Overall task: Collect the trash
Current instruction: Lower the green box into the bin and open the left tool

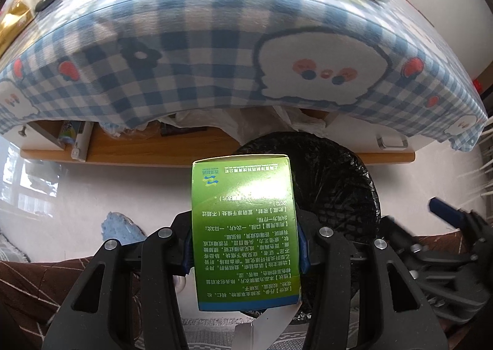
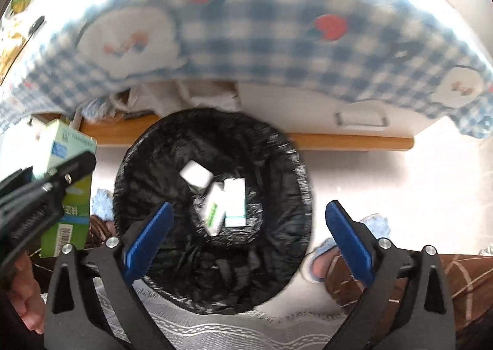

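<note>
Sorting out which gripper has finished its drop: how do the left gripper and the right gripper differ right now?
The left gripper is shut on a green medicine box, while the right gripper is open with nothing between its blue pads. The left gripper holds its box short of the black-lined trash bin, near its rim; the right gripper hangs directly above the bin's opening, where small boxes already lie. Both point toward the bin.
</note>
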A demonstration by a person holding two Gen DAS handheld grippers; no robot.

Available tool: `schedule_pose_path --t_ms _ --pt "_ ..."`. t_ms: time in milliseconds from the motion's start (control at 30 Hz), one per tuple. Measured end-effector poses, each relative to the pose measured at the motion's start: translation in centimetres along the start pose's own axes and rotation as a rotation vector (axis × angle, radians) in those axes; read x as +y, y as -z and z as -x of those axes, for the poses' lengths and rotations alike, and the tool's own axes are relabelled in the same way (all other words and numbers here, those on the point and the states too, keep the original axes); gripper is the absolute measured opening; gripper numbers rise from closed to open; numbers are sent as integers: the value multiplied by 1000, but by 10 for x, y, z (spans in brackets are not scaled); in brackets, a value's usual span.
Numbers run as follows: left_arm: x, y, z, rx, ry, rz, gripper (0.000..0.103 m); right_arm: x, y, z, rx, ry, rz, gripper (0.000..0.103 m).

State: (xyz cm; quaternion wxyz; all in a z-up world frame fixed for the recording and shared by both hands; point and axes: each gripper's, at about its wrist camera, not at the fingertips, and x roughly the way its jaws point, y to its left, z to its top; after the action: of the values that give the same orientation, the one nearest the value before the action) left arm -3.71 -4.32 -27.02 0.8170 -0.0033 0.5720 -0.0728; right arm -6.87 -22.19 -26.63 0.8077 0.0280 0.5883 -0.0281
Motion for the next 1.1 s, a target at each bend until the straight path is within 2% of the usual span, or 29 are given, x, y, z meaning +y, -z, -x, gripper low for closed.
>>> schedule_pose_path --t_ms 200,500,767,1100 --pt "-21 1 -19 38 -4 -23 47 -36 -10 25 -50 15 -42 95" --pt "-54 13 -59 112 -2 -67 47 -65 -18 47 -93 29 -68 95" --pt "-78 22 -82 147 11 -89 47 -80 -21 56 -115 30 -92 95" --pt "-87 22 -82 133 25 -100 49 -79 -20 51 -116 42 -88 95"
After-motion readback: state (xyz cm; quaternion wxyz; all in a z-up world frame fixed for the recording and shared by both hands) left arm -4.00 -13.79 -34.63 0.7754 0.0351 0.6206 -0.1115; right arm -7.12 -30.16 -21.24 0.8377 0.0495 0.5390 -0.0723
